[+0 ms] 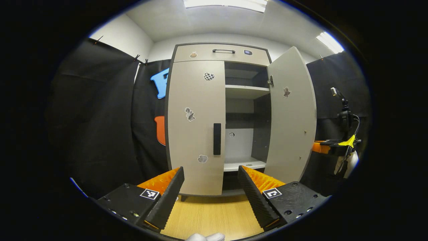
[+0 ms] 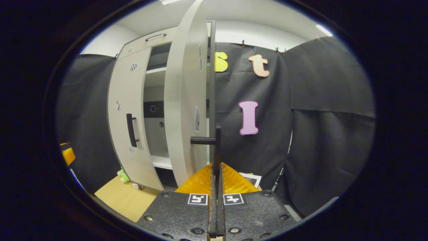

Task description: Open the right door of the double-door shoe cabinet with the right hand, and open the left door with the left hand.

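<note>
Your right gripper (image 2: pixel 215 174) has its jaws pinching the right door's handle (image 2: pixel 217 147), door (image 1: pixel 291 117) swung open. Your left gripper (image 1: pixel 210 187), jaws spread, faces the shut left door (image 1: pixel 195 124) (handle (image 1: pixel 217 139) untouched).

Matt smooth cabinet doors (image 1: pixel 195 127), wood-grain floor (image 1: pixel 214 217), black cloth wall (image 2: pixel 321 134)

A wooden floor (image 1: pixel 214 214) and ceiling lights (image 1: pixel 225 3) show.
</note>
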Motion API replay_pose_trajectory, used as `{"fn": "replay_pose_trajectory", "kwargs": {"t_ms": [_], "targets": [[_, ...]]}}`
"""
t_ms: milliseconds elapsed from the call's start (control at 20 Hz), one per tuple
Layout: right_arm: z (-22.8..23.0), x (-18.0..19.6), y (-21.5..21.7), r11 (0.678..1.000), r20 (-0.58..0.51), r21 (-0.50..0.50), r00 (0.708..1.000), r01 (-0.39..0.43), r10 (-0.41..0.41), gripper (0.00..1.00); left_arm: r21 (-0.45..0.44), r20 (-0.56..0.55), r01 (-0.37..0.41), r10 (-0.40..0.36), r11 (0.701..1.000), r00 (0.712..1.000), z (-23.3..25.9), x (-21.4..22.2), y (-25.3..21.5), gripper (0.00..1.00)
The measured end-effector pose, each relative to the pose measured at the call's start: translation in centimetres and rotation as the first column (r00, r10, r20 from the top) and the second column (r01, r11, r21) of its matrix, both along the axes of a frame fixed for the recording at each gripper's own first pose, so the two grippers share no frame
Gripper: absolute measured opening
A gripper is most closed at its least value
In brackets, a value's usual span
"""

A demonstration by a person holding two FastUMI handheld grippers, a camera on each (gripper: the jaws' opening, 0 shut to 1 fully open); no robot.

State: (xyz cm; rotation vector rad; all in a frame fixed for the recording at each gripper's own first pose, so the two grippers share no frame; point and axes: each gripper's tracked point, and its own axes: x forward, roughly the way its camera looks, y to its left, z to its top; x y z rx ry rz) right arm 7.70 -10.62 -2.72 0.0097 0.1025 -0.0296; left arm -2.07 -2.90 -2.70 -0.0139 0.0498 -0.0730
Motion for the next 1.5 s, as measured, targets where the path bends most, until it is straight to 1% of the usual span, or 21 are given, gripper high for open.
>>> {"fn": "replay_pose_trajectory", "kwargs": {"t_ms": [150,450,500,600,700,750,950,1050,1100,1150,1200,1250,1300,1350,1400,1500], "targets": [[-0.4,-0.1,0.1,1.0,-0.01,0.018,1.0,-0.002,0.003,0.04,0.003,0.0,-0.001,0.001,1.0,1.0,0.1,0.0,0.1,0.96],[0.4,-0.9,-0.4,1.0,0.001,-0.004,1.0,0.02,-0.02,0.04,0.007,-0.002,0.004,-0.004,1.0,1.0,0.1,0.3,0.4,0.96],[0.5,-1.3,-0.7,0.999,-0.004,-0.002,0.999,0.032,-0.032,0.05,0.007,-0.002,0.006,-0.006,1.0,1.0,0.1,0.4,0.4,0.96],[0.9,-2.4,-1.0,0.999,0.004,-0.016,0.999,0.052,-0.052,0.11,0.012,-0.002,0.005,-0.005,1.0,1.0,0.1,0.6,0.6,0.96],[1.6,-3.8,-1.2,0.996,0.027,-0.034,0.997,0.077,-0.076,0.26,0.018,-0.006,0.002,-0.002,1.0,1.0,-0.2,0.7,0.8,0.96],[1.7,-4.4,-0.7,0.997,0.036,-0.035,0.997,0.072,-0.071,0.35,0.022,-0.011,0.001,0.0,1.0,1.0,-0.4,0.7,1.0,0.96],[1.2,-6.9,1.9,0.998,0.041,-0.041,0.998,0.049,-0.047,0.86,0.023,-0.026,-0.007,0.008,1.0,1.0,-1.0,0.9,1.4,0.96],[0.8,-7.9,3.3,0.997,0.066,-0.046,0.996,0.057,-0.054,0.86,0.029,-0.03,-0.014,0.015,0.999,0.999,-1.4,1.1,1.9,0.96],[0.6,-8.4,4.4,0.998,0.082,-0.046,0.995,0.051,-0.047,0.89,0.036,-0.034,-0.017,0.018,0.999,0.999,-1.7,1.3,2.1,0.96],[0.0,-8.8,5.5,0.998,0.089,-0.043,0.995,0.046,-0.042,0.87,0.045,-0.039,-0.019,0.021,0.999,0.999,-2.1,1.5,2.3,0.96],[-0.6,-9.2,7.0,0.999,0.089,-0.033,0.996,0.027,-0.024,0.89,0.053,-0.043,-0.022,0.024,0.998,0.999,-2.4,1.7,2.4,0.96],[-1.2,-9.5,8.5,1.0,0.09,-0.027,0.996,-0.001,0.004,0.87,0.06,-0.048,-0.023,0.026,0.998,0.999,-2.8,2.0,2.5,0.96],[-1.9,-9.7,9.7,0.999,0.084,-0.028,0.996,-0.02,0.022,0.87,0.062,-0.053,-0.02,0.023,0.998,0.998,-3.1,2.2,2.4,0.96],[-2.7,-9.7,10.5,0.999,0.07,-0.038,0.997,-0.037,0.04,0.89,0.063,-0.056,-0.016,0.019,0.998,0.998,-3.4,2.5,2.4,0.96],[-3.2,-9.7,11.4,0.998,0.056,-0.04,0.997,-0.052,0.054,0.87,0.063,-0.061,-0.014,0.018,0.998,0.998,-3.6,2.8,2.4,0.96],[-4.0,-9.6,13.1,0.995,0.033,-0.032,0.995,-0.09,0.091,0.87,0.056,-0.069,-0.008,0.012,0.998,0.998,-4.1,3.7,2.3,0.96]]}}
